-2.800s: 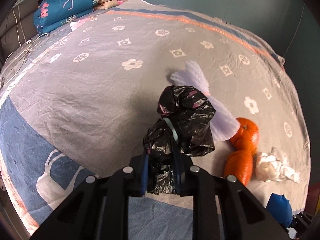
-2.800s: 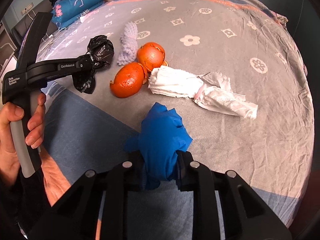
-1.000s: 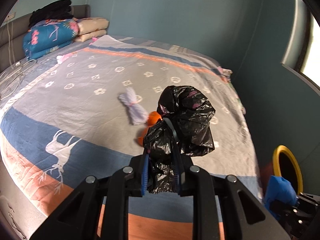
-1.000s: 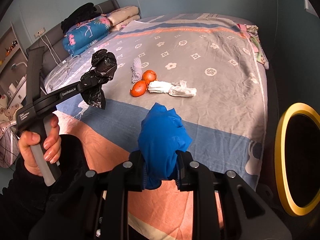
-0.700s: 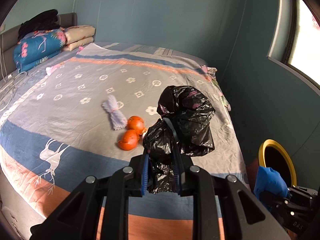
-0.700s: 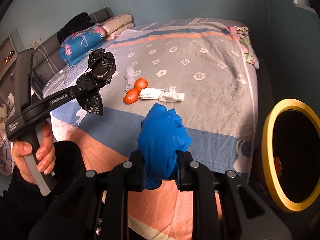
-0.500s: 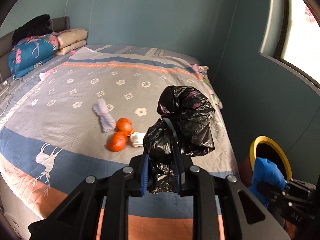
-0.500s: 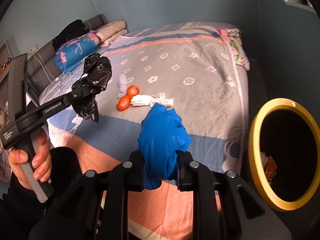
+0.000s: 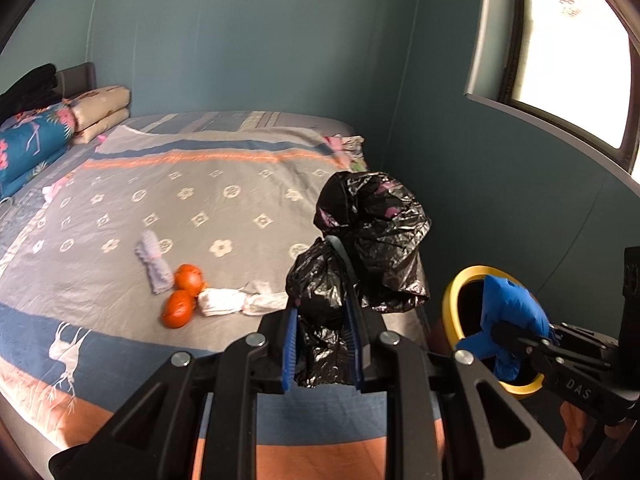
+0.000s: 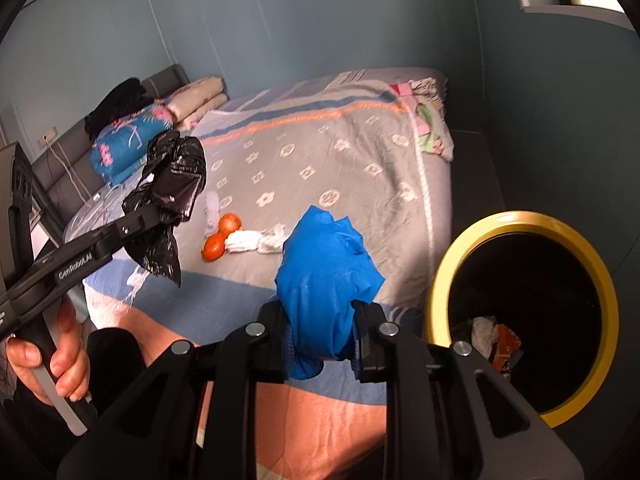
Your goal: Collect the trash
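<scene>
My left gripper (image 9: 322, 316) is shut on a crumpled black plastic bag (image 9: 372, 232), held in the air off the bed's near right corner. In the right wrist view that gripper (image 10: 160, 208) and the black bag (image 10: 176, 176) show at the left. My right gripper (image 10: 322, 336) is shut on a blue crumpled wad (image 10: 324, 264), just left of a yellow-rimmed bin (image 10: 520, 220) with trash (image 10: 492, 336) inside. The left wrist view shows the blue wad (image 9: 508, 312) in front of the bin's mouth (image 9: 450, 300). Two orange peels (image 9: 184, 296), a white tissue (image 9: 236, 302) and a white foam net (image 9: 154, 266) lie on the bed.
The bed (image 9: 224, 168) with its grey patterned cover fills the left and middle. Folded quilts and pillows (image 9: 36, 136) are stacked at its head. A teal wall and a window (image 9: 568, 52) stand to the right. A person's hand (image 10: 60, 356) grips the left handle.
Both grippers have pulled back from the bed, risen and swung right. The yellow-rimmed bin has come closer and larger. The grips on the black bag and the blue wad are unchanged.
</scene>
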{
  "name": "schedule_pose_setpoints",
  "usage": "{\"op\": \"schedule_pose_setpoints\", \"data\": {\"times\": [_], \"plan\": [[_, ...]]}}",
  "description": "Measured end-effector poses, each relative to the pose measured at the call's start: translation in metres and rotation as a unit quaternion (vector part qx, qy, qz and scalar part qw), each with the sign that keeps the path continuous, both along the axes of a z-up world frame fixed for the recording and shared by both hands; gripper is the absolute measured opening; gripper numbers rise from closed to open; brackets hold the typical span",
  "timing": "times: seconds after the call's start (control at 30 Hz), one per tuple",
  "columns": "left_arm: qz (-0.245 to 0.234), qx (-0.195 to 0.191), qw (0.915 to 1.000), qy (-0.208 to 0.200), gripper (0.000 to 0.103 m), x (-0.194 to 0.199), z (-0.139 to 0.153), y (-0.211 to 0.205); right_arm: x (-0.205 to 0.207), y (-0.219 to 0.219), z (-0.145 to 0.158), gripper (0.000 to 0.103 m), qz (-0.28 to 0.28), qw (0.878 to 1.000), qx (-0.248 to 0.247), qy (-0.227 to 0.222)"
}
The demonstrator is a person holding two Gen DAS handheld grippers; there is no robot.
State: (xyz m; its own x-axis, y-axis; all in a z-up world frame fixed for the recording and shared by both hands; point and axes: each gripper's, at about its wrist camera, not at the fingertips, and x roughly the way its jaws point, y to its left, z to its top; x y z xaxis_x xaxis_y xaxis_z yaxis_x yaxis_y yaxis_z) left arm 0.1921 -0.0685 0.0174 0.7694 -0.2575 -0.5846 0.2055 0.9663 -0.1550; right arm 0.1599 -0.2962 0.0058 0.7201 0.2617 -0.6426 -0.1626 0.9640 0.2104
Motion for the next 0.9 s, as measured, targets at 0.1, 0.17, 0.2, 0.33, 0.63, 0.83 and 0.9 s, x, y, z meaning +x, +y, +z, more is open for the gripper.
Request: {"op": "schedule_pose_setpoints", "data": {"times": [0.1,0.17,0.2,0.33,0.63,0.83,0.9], "plan": [[-0.014,-0.002,0.9999,-0.003,0.019,0.002,0.005,-0.013,0.0,-0.014,0.005,0.021,-0.011,1.0,0.005,-0.008],[-0.022,-0.002,0.9997,-0.007,0.019,0.003,0.007,-0.022,0.0,-0.023,0.008,0.021,-0.019,1.0,0.006,-0.012],[-0.025,-0.002,0.9996,-0.008,0.019,0.004,0.008,-0.026,0.0,-0.028,0.01,0.021,-0.024,1.0,0.006,-0.015],[-0.042,-0.007,0.999,-0.008,0.019,0.009,0.01,-0.042,0.001,-0.046,0.016,0.021,-0.041,0.999,0.009,-0.022],[-0.079,-0.006,0.9968,-0.015,0.019,0.019,0.013,-0.079,-0.001,-0.09,0.024,0.021,-0.088,0.995,0.007,-0.039],[-0.105,-0.007,0.9943,-0.019,0.019,0.027,0.013,-0.107,-0.005,-0.113,0.023,0.021,-0.112,0.993,0.003,-0.042],[-0.113,-0.005,0.9934,-0.02,0.019,0.029,0.012,-0.117,-0.004,-0.121,0.022,0.021,-0.121,0.992,0.003,-0.044]]}}
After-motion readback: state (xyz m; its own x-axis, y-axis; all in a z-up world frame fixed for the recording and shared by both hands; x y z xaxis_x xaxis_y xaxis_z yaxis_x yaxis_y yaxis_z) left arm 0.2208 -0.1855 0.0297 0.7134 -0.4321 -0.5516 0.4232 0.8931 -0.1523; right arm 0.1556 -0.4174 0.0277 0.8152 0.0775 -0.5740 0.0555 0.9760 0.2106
